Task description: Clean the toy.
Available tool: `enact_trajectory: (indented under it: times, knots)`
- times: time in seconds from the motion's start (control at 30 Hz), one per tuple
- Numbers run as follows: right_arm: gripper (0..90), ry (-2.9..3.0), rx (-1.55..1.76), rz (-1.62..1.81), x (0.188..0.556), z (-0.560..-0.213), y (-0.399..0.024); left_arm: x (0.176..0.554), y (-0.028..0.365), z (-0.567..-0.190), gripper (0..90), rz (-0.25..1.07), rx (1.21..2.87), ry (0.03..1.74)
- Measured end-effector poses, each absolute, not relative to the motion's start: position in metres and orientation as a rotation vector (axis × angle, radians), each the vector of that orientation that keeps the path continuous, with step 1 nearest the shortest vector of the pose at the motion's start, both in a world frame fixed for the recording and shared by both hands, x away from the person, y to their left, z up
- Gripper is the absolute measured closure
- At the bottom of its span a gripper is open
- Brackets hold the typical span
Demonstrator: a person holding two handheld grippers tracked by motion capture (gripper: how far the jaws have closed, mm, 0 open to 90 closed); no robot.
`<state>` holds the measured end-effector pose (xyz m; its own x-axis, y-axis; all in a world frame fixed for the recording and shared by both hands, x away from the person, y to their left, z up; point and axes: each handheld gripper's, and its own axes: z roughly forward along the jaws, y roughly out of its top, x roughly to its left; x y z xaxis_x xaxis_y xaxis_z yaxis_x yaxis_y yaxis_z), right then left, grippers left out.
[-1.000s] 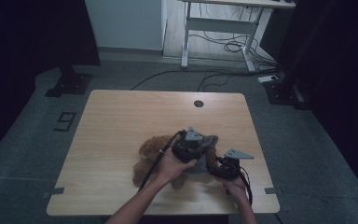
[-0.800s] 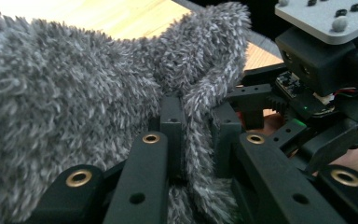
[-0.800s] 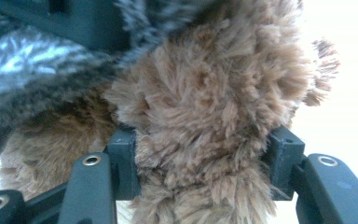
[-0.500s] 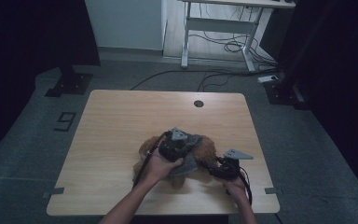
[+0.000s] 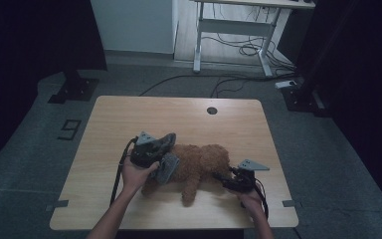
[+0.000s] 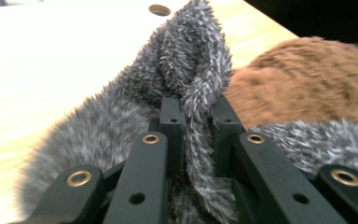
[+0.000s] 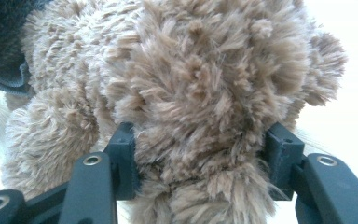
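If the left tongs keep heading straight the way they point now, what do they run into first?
Probably the brown plush toy. The left tongs are shut on the grey furry cloth, and the toy's brown fur lies just beyond and to the right; depth is hard to judge.

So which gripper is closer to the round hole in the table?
The left. The left gripper, pinching grey furry cloth, sits nearer the middle of the table, closer to the hole. The right gripper holds the teddy bear near the front edge, farther away.

Bare table [image 5: 129,117] open left and beyond; brown plush bear [image 5: 201,162] blocks centre near front edge.
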<state>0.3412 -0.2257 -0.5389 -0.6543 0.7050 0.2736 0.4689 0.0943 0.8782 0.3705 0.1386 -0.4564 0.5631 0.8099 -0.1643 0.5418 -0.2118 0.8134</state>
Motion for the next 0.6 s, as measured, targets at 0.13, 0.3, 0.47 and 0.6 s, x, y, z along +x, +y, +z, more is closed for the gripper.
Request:
enact_trajectory:
  times: [0.13,0.3,0.47,0.6]
  knots:
    - [43.4,2.151,1.185,1.588,0.341,-0.539,-0.226,0.374,0.154,-0.470,78.9,0.370,1.918,1.180]
    - [43.6,2.150,1.188,1.588,0.341,-0.540,-0.226,0.373,0.162,-0.495,79.0,0.290,1.875,1.216]
    - [43.5,2.152,1.186,1.582,0.341,-0.540,-0.226,0.370,0.166,-0.492,78.5,0.296,1.899,1.212]
    - [43.5,2.157,1.187,1.581,0.341,-0.540,-0.226,0.366,0.176,-0.494,78.5,0.304,1.913,1.240]
